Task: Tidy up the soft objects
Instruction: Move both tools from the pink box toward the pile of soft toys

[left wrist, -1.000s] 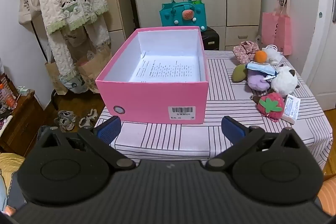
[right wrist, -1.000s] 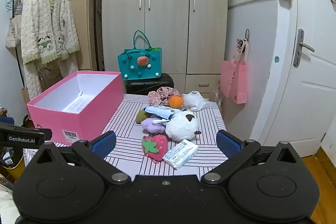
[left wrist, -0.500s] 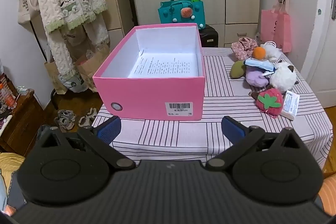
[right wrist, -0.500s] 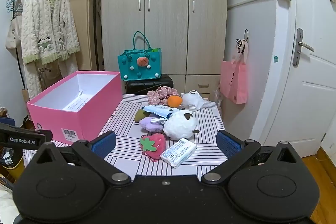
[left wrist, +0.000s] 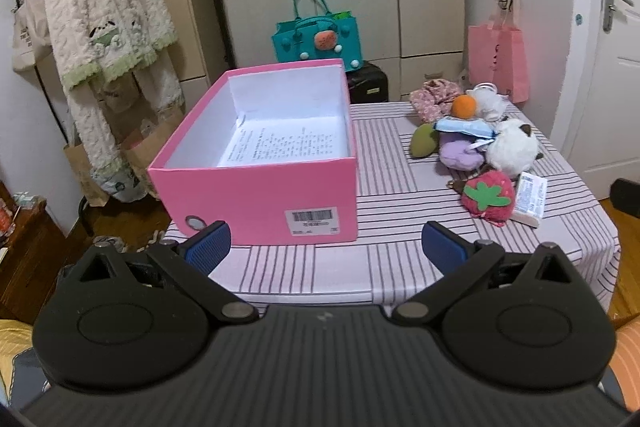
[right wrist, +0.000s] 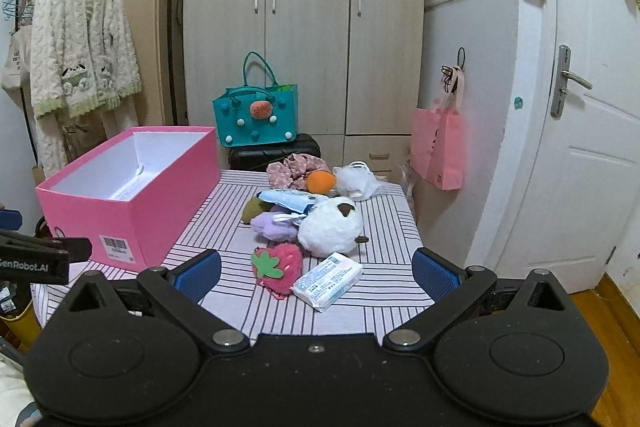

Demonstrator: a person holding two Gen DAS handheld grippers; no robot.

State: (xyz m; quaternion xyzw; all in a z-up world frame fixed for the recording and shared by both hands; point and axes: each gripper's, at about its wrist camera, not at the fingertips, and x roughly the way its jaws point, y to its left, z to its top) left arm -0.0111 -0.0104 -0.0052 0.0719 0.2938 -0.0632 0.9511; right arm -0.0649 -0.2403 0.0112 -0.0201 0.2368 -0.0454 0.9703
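Observation:
An open pink box [left wrist: 256, 195] [right wrist: 132, 211] with a printed sheet inside stands on the left of the striped table [left wrist: 400, 171]. A pile of soft things lies on the right: a strawberry plush [left wrist: 488, 197] [right wrist: 278, 265], a white plush [left wrist: 512, 149] [right wrist: 330, 225], a purple plush [left wrist: 460, 155] [right wrist: 272, 225], an orange ball [left wrist: 463, 106] [right wrist: 320, 181], a floral scrunchie [left wrist: 434, 97] [right wrist: 292, 167] and a tissue pack [left wrist: 530, 199] [right wrist: 327, 279]. My left gripper [left wrist: 324, 247] is open and empty before the box. My right gripper [right wrist: 316, 273] is open and empty, just short of the strawberry.
A teal bag [left wrist: 316, 37] on a black case stands behind the table. A pink bag [right wrist: 438, 147] hangs on the right by a white door [right wrist: 580, 147]. A coat rack with a fleece jacket [left wrist: 104, 27] is at the left. Wardrobe doors are behind.
Both grippers have drawn back and risen slightly from the table, so the box and the toy pile look smaller and lower. Nothing on the table has moved.

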